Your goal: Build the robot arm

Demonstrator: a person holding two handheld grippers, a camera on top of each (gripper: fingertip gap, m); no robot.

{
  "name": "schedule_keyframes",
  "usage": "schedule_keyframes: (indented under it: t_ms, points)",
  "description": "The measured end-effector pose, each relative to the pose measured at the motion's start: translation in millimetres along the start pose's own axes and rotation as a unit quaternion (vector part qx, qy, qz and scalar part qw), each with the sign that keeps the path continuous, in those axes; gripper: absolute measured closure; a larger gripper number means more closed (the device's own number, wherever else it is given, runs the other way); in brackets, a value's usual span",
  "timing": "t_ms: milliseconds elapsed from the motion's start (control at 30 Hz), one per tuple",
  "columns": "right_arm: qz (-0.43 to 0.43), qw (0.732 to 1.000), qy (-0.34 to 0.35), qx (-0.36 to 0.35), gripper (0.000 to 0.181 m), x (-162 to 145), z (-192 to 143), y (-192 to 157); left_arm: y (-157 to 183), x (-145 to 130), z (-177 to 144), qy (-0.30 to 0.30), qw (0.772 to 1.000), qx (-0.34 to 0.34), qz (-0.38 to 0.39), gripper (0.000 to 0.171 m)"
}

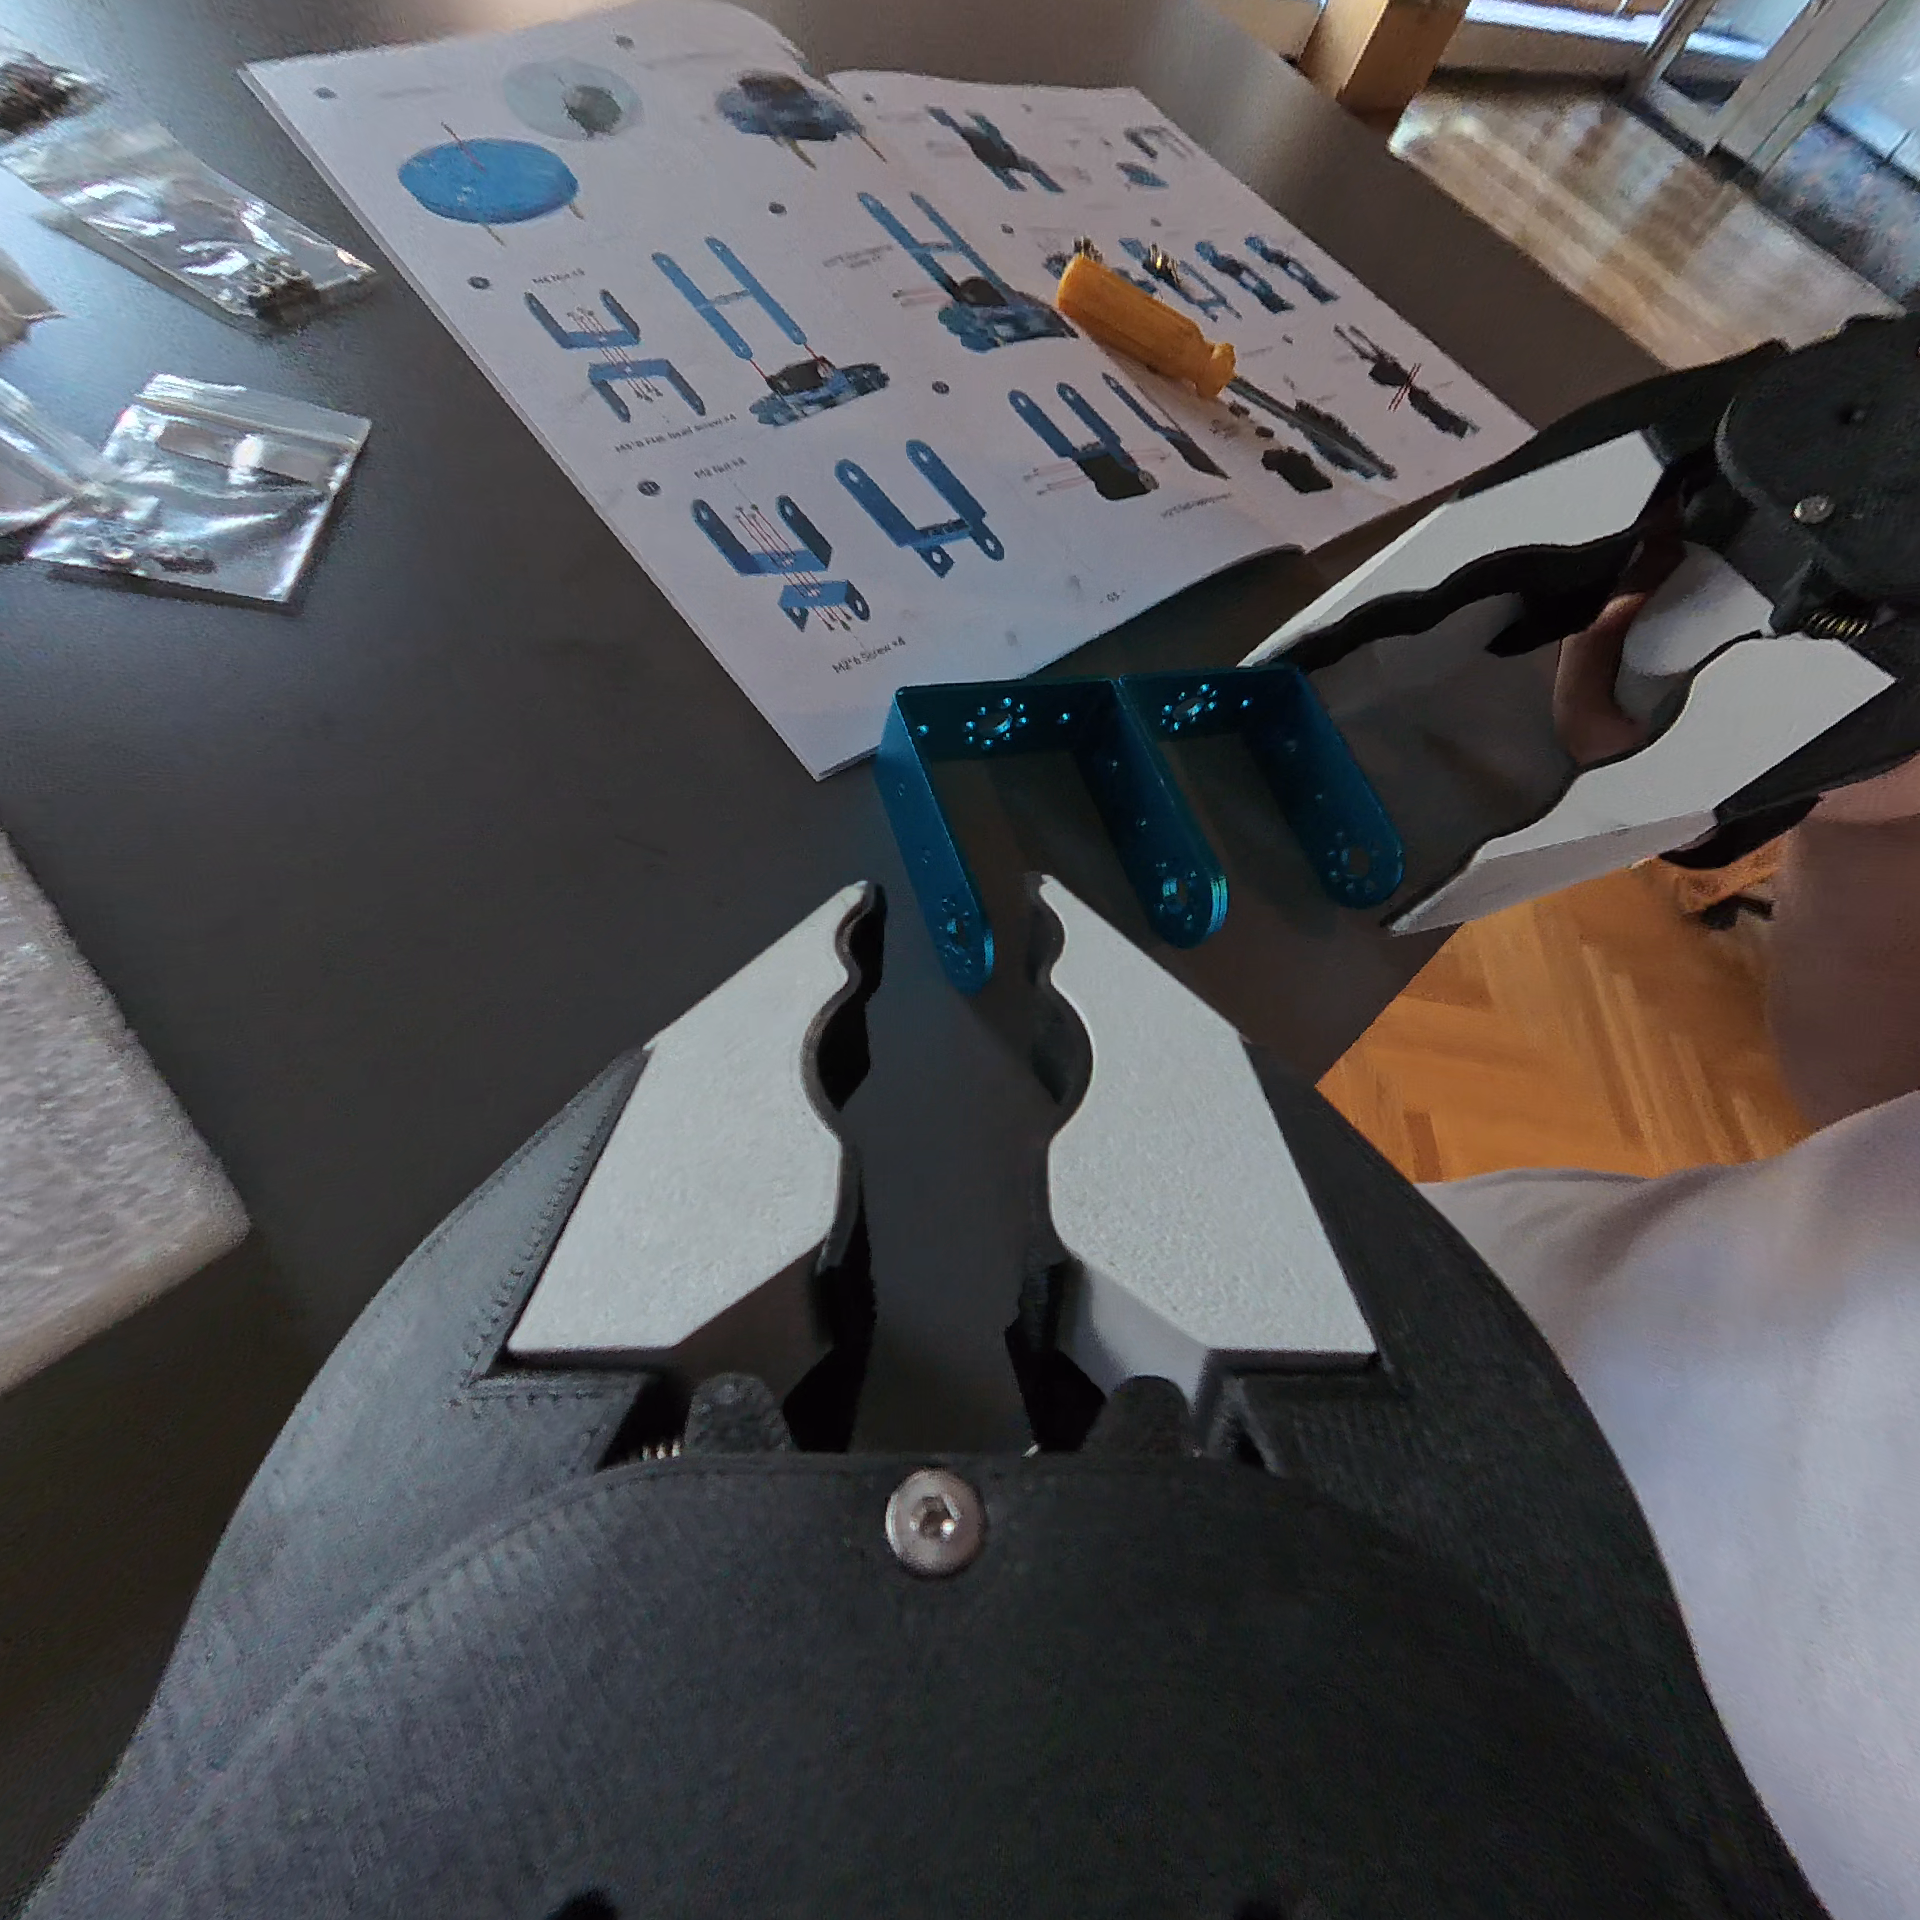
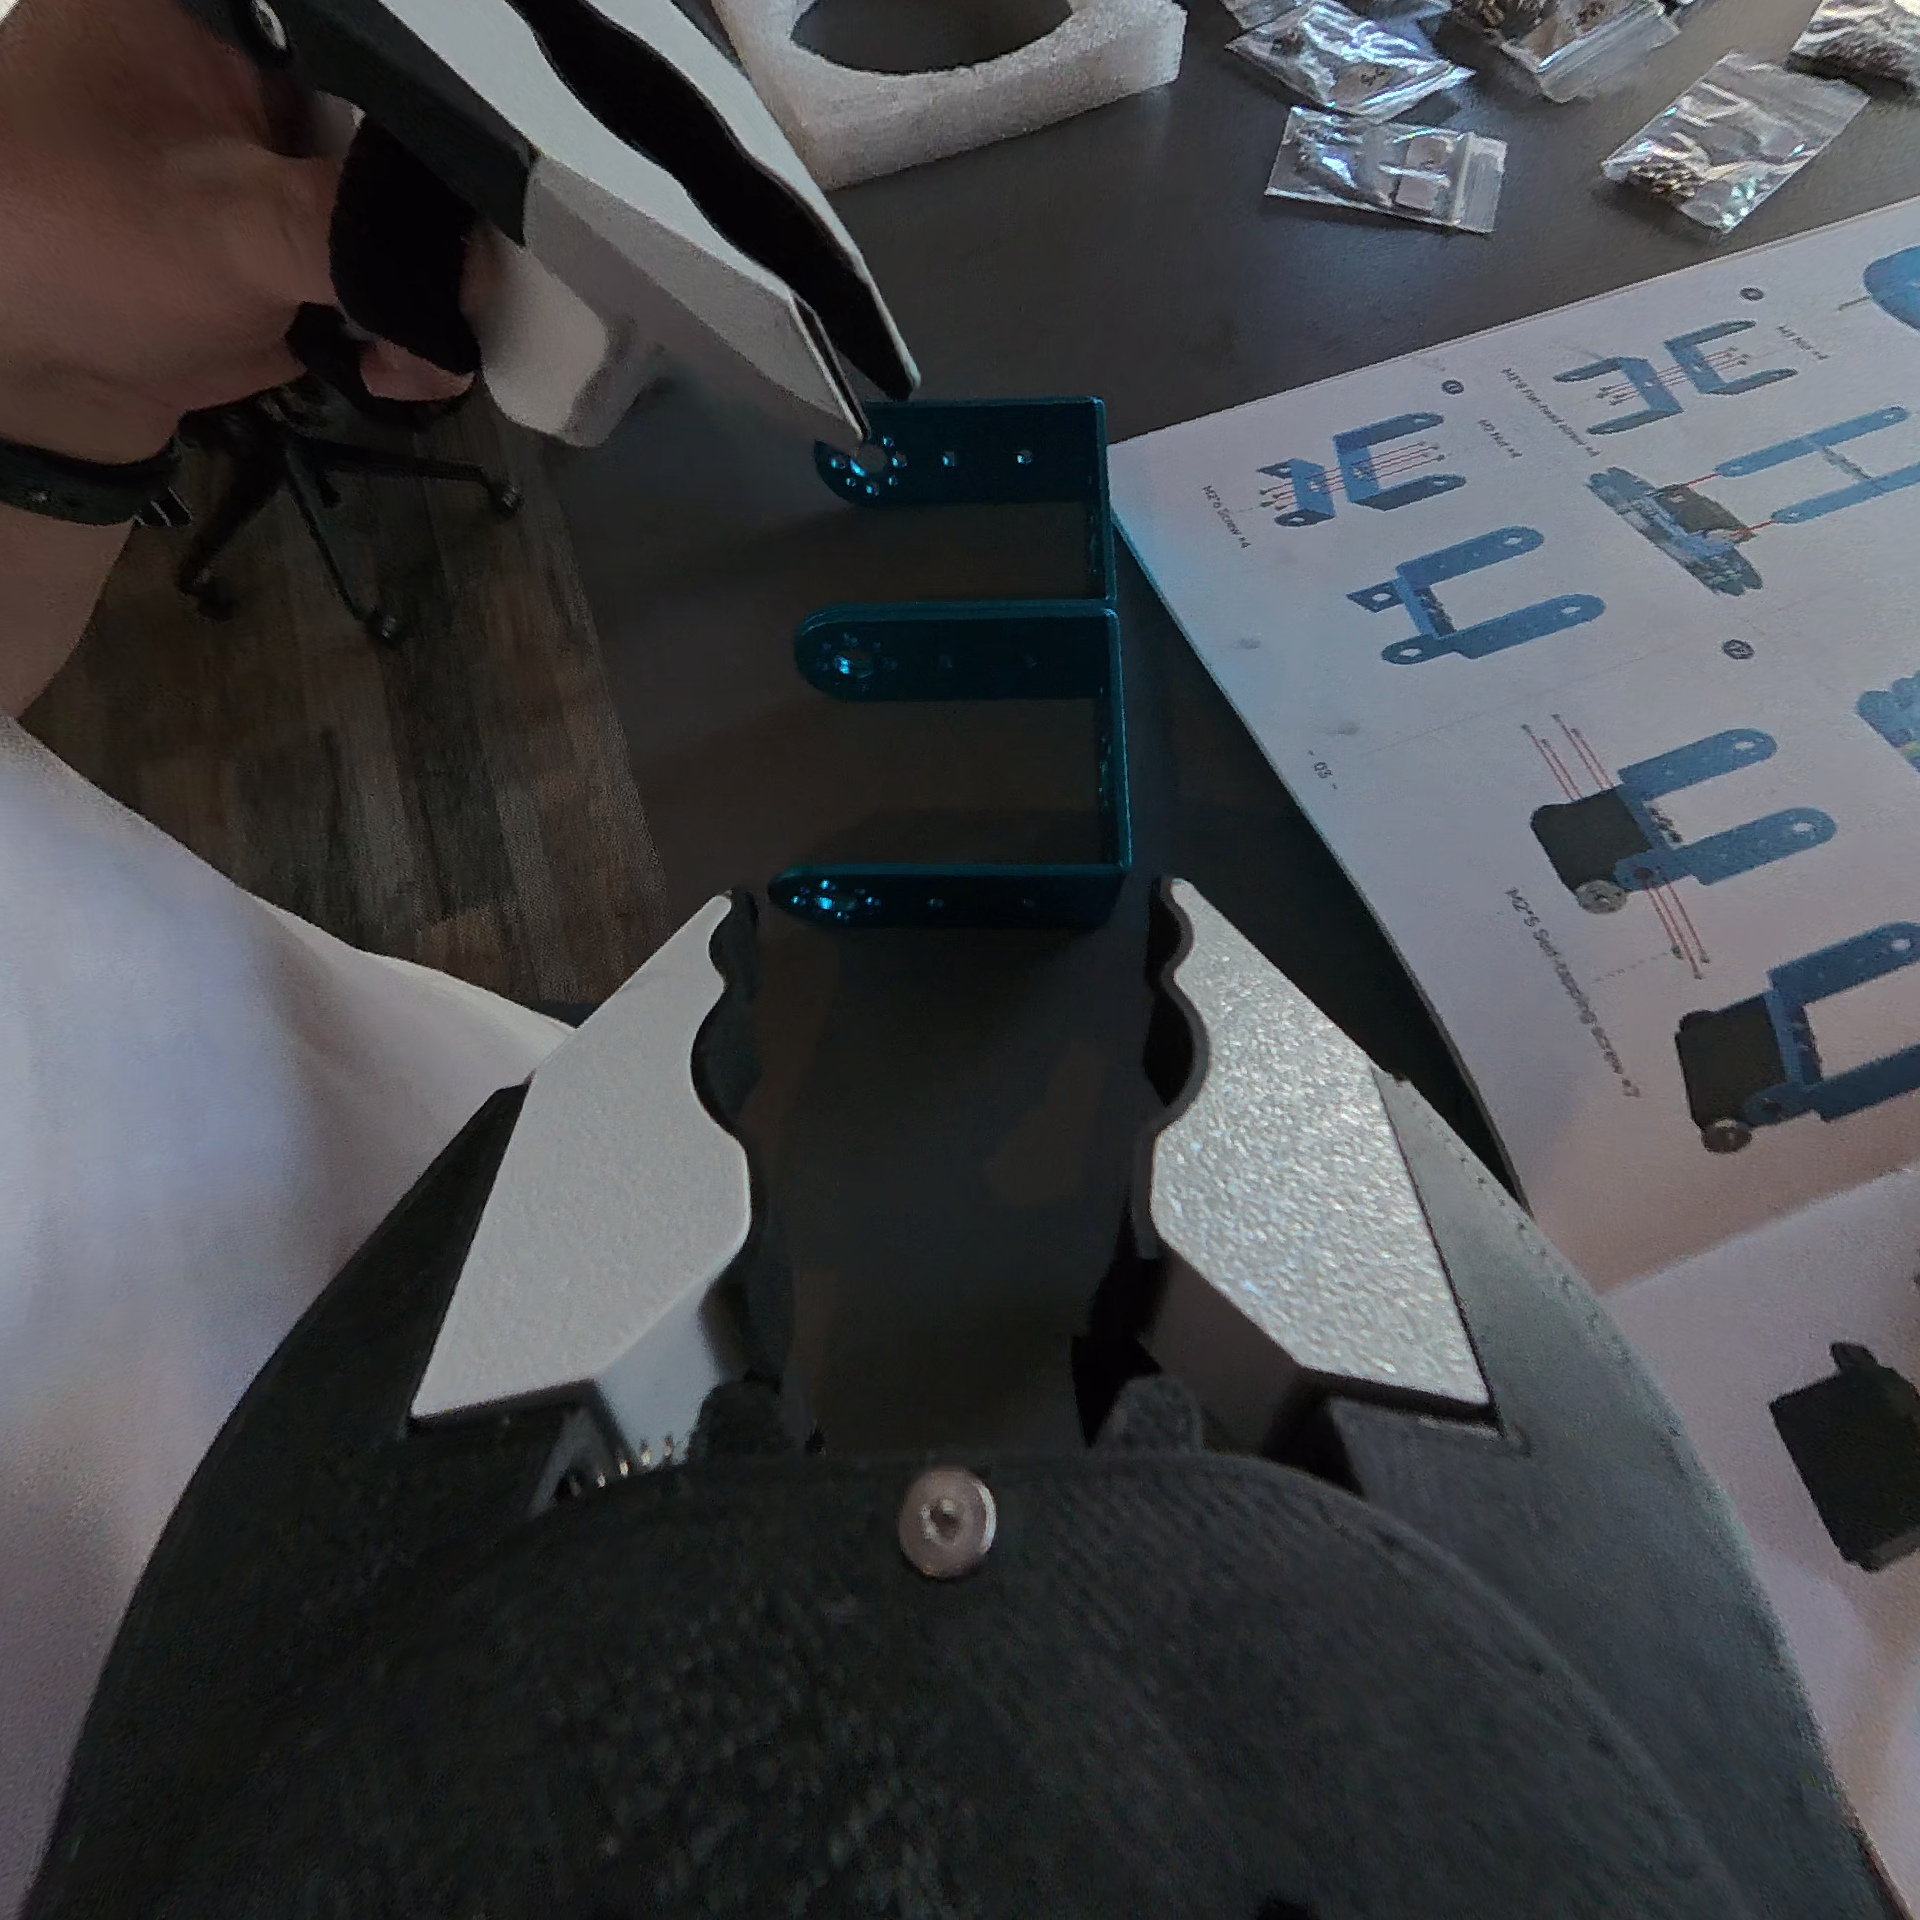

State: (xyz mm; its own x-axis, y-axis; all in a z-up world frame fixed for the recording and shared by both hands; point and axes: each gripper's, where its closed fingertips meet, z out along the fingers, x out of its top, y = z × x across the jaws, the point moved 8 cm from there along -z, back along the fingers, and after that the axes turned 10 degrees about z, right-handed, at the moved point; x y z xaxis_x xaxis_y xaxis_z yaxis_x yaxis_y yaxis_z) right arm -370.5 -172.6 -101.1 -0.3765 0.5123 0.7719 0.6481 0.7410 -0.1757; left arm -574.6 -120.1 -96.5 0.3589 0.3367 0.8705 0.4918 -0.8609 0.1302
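Your left gripper [image 1: 958, 904] stands open with nothing between its fingers, its tips astride the rounded end of one arm of the nearer blue bracket [image 1: 997, 790]; whether either tip touches that arm cannot be told. Your right gripper [image 2: 948, 899] is spread wider, also empty, with its tips just short of the closest arm of the other blue bracket [image 2: 1039, 769].

Both brackets are U-shaped metal pieces lying side by side and touching on the dark table [image 1: 416, 831], near its edge, with their arms pointing toward you. Their closed ends sit just beside the bottom edge of an open instruction booklet [image 1: 831, 343]. An orange-handled screwdriver [image 1: 1143, 327] lies on the booklet's right page. Clear bags of small hardware [image 1: 197, 488] rest on the table to the left, well apart from the brackets, and a white foam block [image 2: 977, 83] sits beyond them.
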Motion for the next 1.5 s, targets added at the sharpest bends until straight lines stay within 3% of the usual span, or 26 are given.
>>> schedule_keyframes:
  t_ms: [267,433,600,700,900,1067,1300,1367,1500]
  points:
    - [0.061,0.995,0.078,-0.014,0.104,-30,-45,4,-7,-6,-44,0.033,0.999,0.032,0.002,0.144]
    - [0.067,0.991,0.107,-0.041,0.106,-36,-57,4,-12,-10,-53,0.042,0.998,0.043,0.012,0.146]
    - [0.035,0.988,0.137,-0.06,0.11,-26,-51,-11,-13,-17,-53,0.02,0.999,0.019,0.047,0.145]
    - [0.059,0.987,0.117,-0.09,0.11,-23,-40,-16,-16,-19,-55,0.016,0.997,0.009,0.069,0.147]
    - [0.143,0.974,0.142,-0.105,0.11,-7,-29,-31,-21,-12,-55,0.023,0.991,-0.117,0.06,0.148]
    - [0.101,0.97,0.153,-0.16,0.115,-1,-18,-41,-31,-25,-67,0.022,0.983,-0.147,0.104,0.153]
    - [0.043,0.97,0.133,-0.197,0.117,9,-14,-47,-41,-42,-93,0.025,0.982,-0.174,0.064,0.155]
    - [0.085,0.962,0.121,-0.228,0.117,7,-16,-36,-46,-44,-94,0.019,0.984,-0.164,0.065,0.156]
    - [0.244,0.947,0.136,-0.156,0.117,14,-12,-30,-40,-27,-82,0.035,0.984,-0.172,0.041,0.15]
